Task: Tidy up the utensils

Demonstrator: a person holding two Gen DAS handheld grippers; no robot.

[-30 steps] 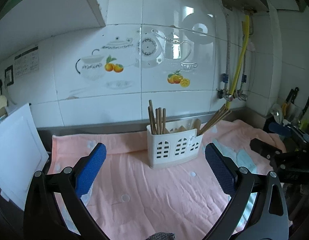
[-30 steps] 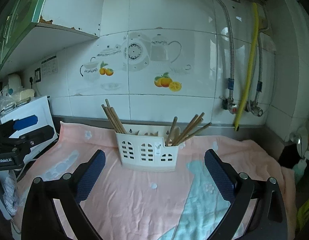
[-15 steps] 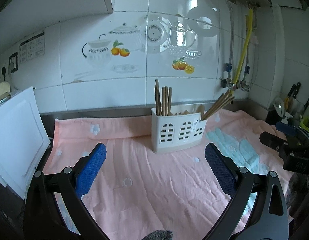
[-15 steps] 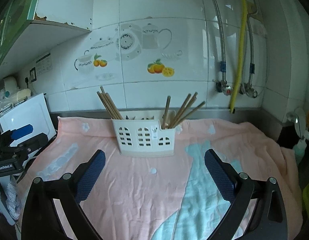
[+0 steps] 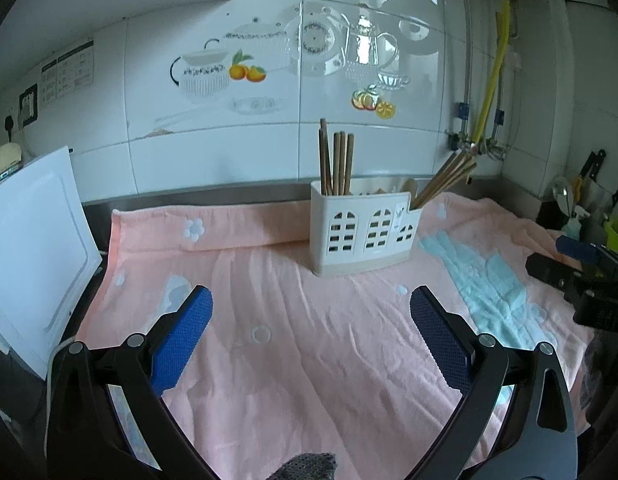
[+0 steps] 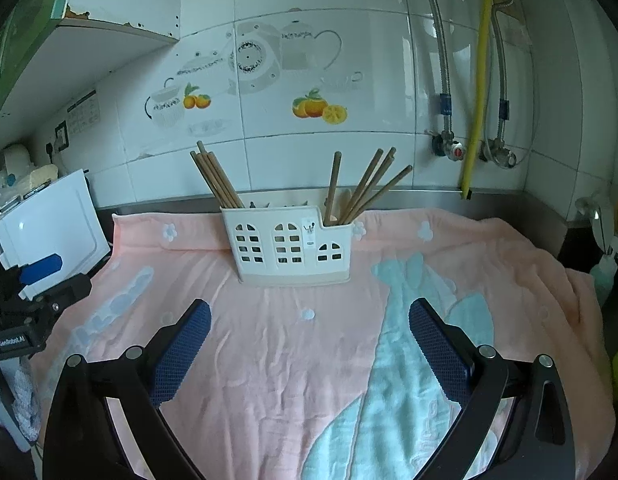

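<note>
While jaws gape | utensil holder [image 6: 291, 250] beyond right hand-held gripper [image 6: 307, 316] | apart

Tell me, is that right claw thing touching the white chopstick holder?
Apart. The right wrist view shows pink towel between the open right gripper and the holder.

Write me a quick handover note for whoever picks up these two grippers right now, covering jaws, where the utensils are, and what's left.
Left gripper: jaws wide open, holding nothing, above the pink towel.
Right gripper: jaws wide open, holding nothing, facing the holder.
White utensil holder stands upright on the towel near the wall. One chopstick bundle sits in its left compartment, another leans out of the right one. The middle compartment's contents are hard to make out.
No loose utensils show on the towel.
Left: check whether the two bundles need regrouping; neither gripper has closed in on them yet.
</note>
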